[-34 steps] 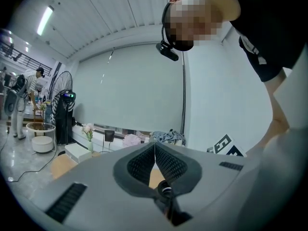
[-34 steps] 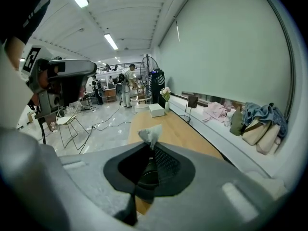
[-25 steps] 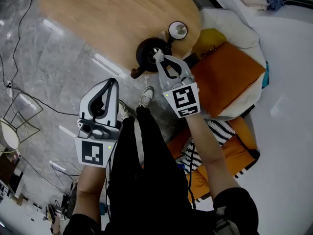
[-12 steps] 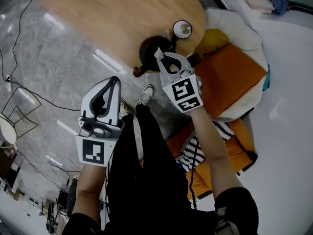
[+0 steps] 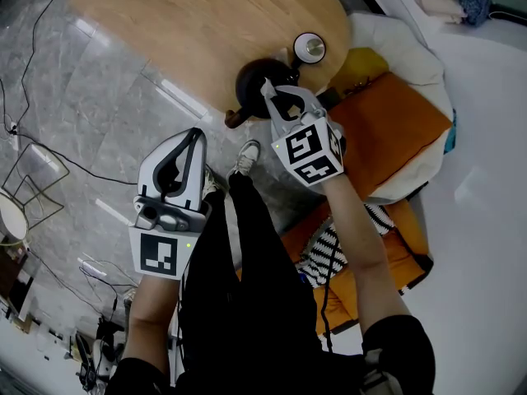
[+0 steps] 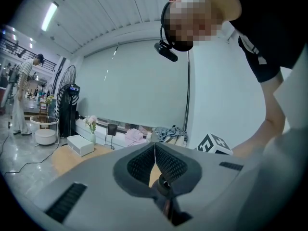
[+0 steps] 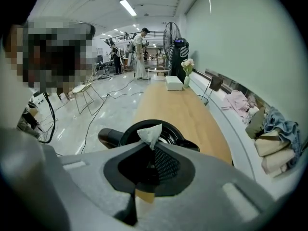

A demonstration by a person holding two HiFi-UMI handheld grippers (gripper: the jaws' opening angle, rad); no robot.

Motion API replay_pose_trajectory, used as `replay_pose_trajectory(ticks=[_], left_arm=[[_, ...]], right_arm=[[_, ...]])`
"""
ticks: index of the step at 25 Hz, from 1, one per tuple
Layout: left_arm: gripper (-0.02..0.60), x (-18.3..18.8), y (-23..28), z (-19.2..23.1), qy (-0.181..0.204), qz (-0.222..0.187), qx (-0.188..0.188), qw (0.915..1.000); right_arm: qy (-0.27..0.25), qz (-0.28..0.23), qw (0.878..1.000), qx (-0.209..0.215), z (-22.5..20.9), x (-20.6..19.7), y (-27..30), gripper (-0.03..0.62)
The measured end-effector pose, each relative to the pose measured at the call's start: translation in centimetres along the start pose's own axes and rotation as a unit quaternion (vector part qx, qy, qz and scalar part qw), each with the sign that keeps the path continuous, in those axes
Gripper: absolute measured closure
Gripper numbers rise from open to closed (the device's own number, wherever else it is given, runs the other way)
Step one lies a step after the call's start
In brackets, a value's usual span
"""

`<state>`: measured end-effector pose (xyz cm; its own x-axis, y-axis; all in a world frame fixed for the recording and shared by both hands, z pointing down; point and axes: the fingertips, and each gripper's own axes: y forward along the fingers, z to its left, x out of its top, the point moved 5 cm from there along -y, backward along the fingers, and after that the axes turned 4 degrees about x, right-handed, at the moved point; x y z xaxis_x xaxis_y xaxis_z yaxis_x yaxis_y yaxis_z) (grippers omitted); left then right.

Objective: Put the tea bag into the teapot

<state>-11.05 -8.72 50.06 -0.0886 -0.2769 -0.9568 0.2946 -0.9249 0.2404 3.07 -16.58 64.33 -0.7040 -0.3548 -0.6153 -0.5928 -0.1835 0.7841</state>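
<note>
Tea bag (image 7: 150, 134) is clamped in the right gripper's (image 7: 152, 146) fingers, poking past their tips over the open black teapot (image 7: 125, 136) on the worktop (image 7: 168, 105). The left gripper's (image 6: 155, 144) fingers are together, empty.

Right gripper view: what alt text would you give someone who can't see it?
The right gripper pinches a white tea bag, poised at the open mouth of a black teapot. The teapot stands at the near end of a long wooden table.

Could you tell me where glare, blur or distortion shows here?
Head view: light streaks glare on the floor, and the table edge bows. Right gripper view: fisheye, dark corners, yet the tea bag over the teapot is sharp. Left gripper view: same fisheye.
</note>
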Motion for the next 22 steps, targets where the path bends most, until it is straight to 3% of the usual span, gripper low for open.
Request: replay_pose_trajectory(ticks=[22], left_arm=[[0.572, -0.56, -0.22, 0.11, -0.009, 0.003, 0.011, 0.9999]], right_arm=[[-0.086, 0.116, 0.989, 0.012, -0.31, 0.32, 0.97, 0.566]])
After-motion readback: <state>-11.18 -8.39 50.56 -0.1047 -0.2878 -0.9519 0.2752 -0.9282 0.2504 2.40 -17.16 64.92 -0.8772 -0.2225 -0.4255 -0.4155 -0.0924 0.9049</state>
